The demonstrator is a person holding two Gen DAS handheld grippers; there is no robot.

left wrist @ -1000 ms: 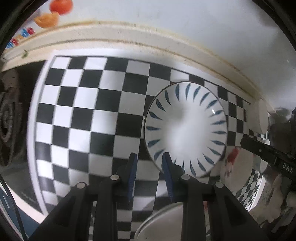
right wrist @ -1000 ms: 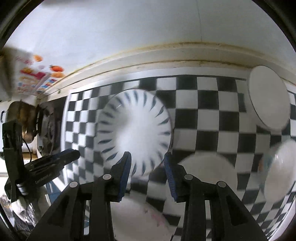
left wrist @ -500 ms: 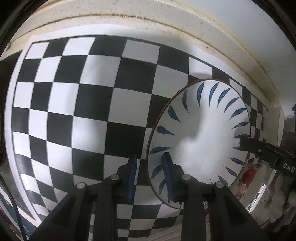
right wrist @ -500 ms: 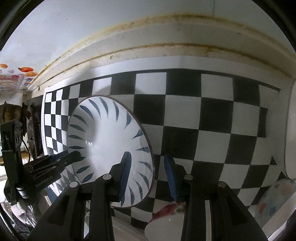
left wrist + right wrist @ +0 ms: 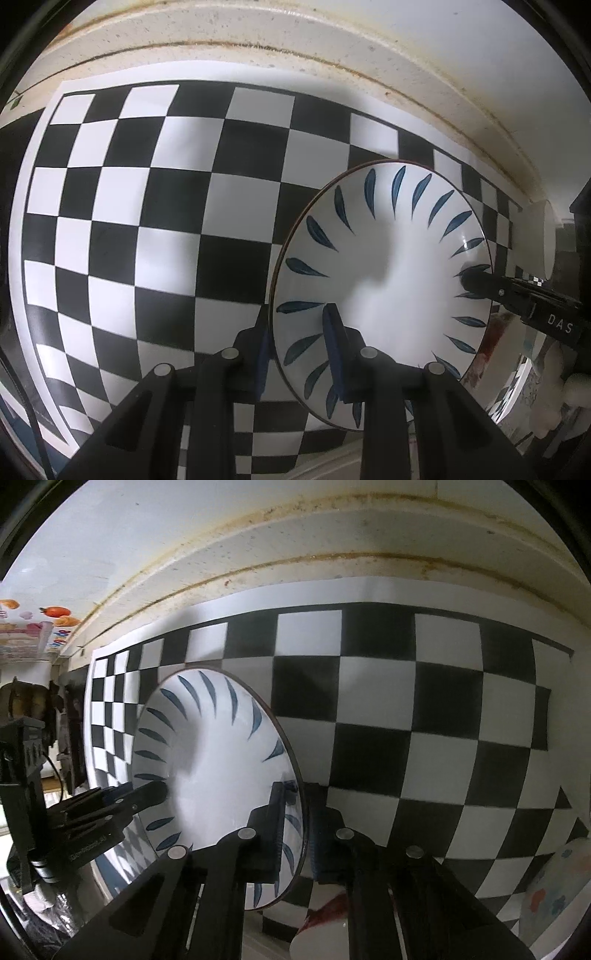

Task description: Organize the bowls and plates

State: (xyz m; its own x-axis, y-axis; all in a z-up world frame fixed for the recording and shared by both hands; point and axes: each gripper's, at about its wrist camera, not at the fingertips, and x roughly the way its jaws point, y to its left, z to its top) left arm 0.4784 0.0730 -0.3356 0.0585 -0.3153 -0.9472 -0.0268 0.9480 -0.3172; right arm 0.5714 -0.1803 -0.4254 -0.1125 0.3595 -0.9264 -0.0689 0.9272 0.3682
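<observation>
A white bowl (image 5: 388, 277) with blue leaf marks sits on the black-and-white checkered mat (image 5: 147, 221). My left gripper (image 5: 295, 317) straddles the bowl's left rim, one finger outside and one inside. Its jaws are closing, and a little of the bowl's inner wall still shows between the inner pad and the rim. In the right wrist view the same bowl (image 5: 221, 775) has its right rim pinched by my right gripper (image 5: 295, 788), which is shut on it. Each gripper shows in the other's view: the right one (image 5: 469, 277) and the left one (image 5: 159, 788).
The cream wall ledge (image 5: 332, 48) runs behind the mat. A white plate (image 5: 546, 240) stands at the right edge. A white plate with a red mark (image 5: 325, 934) lies below the bowl, and a flower-patterned dish (image 5: 554, 897) lies at the lower right. Dark clutter (image 5: 26, 709) sits at the left.
Both grippers came down onto the bowl, which now fills more of each view. The right gripper's jaws closed on the right rim. The left gripper's fingers came to straddle the left rim.
</observation>
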